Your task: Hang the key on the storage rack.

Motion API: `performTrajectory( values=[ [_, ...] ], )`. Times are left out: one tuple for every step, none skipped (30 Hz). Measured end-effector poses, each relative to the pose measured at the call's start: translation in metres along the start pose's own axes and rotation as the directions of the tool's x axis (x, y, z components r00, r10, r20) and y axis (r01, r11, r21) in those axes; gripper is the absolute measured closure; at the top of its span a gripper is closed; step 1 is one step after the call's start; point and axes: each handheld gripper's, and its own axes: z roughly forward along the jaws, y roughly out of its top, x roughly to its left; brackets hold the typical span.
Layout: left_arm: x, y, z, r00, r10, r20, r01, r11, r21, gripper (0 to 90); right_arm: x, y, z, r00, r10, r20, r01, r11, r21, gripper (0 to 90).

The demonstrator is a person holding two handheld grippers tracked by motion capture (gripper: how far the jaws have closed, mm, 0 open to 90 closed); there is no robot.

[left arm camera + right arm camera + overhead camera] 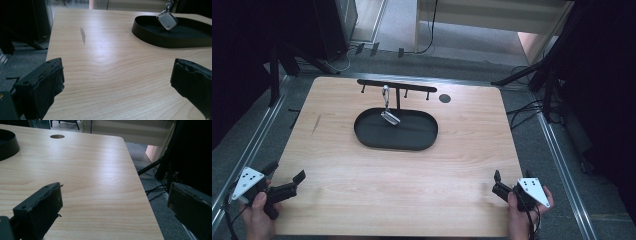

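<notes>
Bright overhead light w/ glare on table [105, 60]; dark surroundings; near jaws slightly soft.

A light wooden bench [412, 175] with rounded corners carries a black oval tray [412, 137] toward its far middle; a dark round hole [444, 98] sits beyond it.

A black oval tray [412, 142] sits far-centre on the worktop [397, 185]; left gripper [287, 184] and right gripper [497, 182] rest at near corners, fingers apart.
</notes>
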Motion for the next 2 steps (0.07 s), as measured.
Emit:
performTrajectory(
  values=[
    [0.0005, 0.0000, 0.0000, 1.0000, -0.005, -0.001, 0.005, 1.0000, 0.000, 0.0, 0.0000, 0.0000, -0.0002, 1.0000, 0.004, 0.000, -0.004, 1.000, 0.000, 0.0],
    [0.0008, 0.0001, -0.0002, 1.0000, -0.007, -0.002, 0.007, 1.0000, 0.000, 0.0, -0.0003, -0.0001, -0.0001, 1.0000, 0.005, -0.002, -0.005, 1.000, -0.001, 0.0]
  ],
)
